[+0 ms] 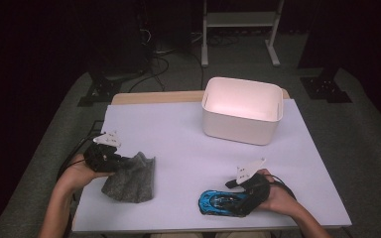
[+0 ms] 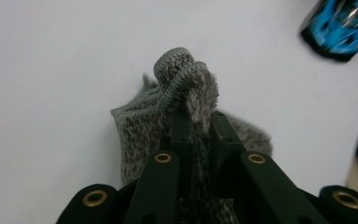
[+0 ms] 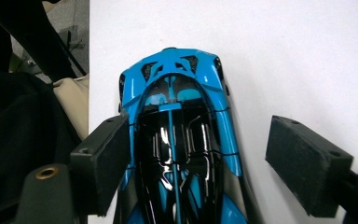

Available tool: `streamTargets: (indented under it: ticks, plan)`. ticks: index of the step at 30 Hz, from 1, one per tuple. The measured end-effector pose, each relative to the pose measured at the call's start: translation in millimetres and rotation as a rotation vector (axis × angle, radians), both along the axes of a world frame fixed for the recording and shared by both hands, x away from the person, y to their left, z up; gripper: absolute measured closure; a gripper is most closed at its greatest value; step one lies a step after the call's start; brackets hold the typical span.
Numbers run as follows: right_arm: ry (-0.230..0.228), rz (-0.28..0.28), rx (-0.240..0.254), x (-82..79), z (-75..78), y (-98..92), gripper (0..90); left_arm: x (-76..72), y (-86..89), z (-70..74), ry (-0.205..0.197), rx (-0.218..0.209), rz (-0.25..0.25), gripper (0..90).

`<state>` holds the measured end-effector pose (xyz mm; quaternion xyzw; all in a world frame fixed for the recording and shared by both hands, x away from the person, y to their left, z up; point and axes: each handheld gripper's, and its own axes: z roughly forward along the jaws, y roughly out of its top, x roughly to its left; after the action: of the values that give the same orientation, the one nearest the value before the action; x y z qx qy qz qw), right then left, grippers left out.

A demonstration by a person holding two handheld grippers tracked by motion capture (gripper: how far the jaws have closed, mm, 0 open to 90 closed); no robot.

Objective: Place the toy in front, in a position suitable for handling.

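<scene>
Grey cloth (image 2: 186, 93) pinched by its hem in my left gripper (image 2: 193, 126), rest draped on table (image 1: 178, 134) — ready to lift. Right gripper (image 3: 209, 158) straddles blue toy car (image 3: 177, 135), jaws wide — 1 pad touching, not clamped.

I see a white table (image 1: 188, 148), white bin (image 1: 241, 110) resting at one o'clock, grey cloth (image 1: 131, 178) at eight, blue toy car (image 1: 223, 202) at five

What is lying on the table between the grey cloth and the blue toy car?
Nothing: in the high view only bare white table lies between the grey cloth and the blue toy car.
</scene>
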<state>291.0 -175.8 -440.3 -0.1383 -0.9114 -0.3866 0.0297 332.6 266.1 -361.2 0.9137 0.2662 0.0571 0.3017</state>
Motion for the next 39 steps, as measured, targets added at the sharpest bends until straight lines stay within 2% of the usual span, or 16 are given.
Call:
streamTargets:
  ticks: [1,3,5,7,9,12,14,19,27,29,31,37,39]
  plan:
    - [0.004,-0.003,0.003,0.5,0.3,-0.9,21.1,-0.1,-0.8,-10.8,0.014,0.002,0.004,80.0]
    - [0.014,-0.011,0.005,1.7,1.2,-2.7,21.1,-1.4,-4.1,-22.4,0.022,0.004,0.003,75.0]
    - [0.026,-0.017,0.006,3.8,1.9,-4.7,20.1,-3.5,-10.1,-29.7,0.018,0.002,0.003,65.5]
    - [0.028,-0.020,0.002,4.9,2.9,-6.0,19.7,-4.6,-15.3,-29.8,-0.001,0.016,0.002,61.2]
    - [0.042,-0.027,0.015,6.9,4.3,-8.1,19.6,-5.7,-20.4,-27.4,-0.010,-0.005,0.001,55.1]
    - [0.040,-0.036,0.026,9.6,6.5,-11.0,19.3,-8.3,-28.1,-23.5,-0.028,-0.013,-0.016,48.0]
    - [0.039,-0.041,0.030,10.8,7.7,-12.3,19.4,-10.5,-32.2,-22.5,-0.032,-0.040,-0.034,45.0]
    - [0.032,-0.052,0.035,13.5,11.8,-15.1,20.5,-13.5,-38.9,-23.7,-0.052,-0.045,-0.036,39.9]
    - [0.029,-0.068,0.021,22.8,22.5,-18.2,17.1,-15.8,-47.6,-29.6,-0.053,-0.062,-0.037,34.2]
    - [0.022,-0.074,0.014,25.2,26.4,-18.3,16.7,-15.7,-48.4,-30.0,-0.061,-0.063,-0.022,29.8]
    - [0.016,-0.075,0.006,28.9,30.2,-19.0,16.2,-17.3,-48.7,-30.7,-0.066,-0.092,-0.016,27.8]
    - [-0.003,-0.095,-0.002,43.3,44.0,-23.2,15.9,-22.0,-53.7,-33.4,-0.090,-0.085,-0.015,18.9]
    - [0.000,-0.098,-0.011,46.4,49.5,-24.3,15.9,-22.4,-54.3,-34.0,-0.082,-0.089,-0.007,17.9]
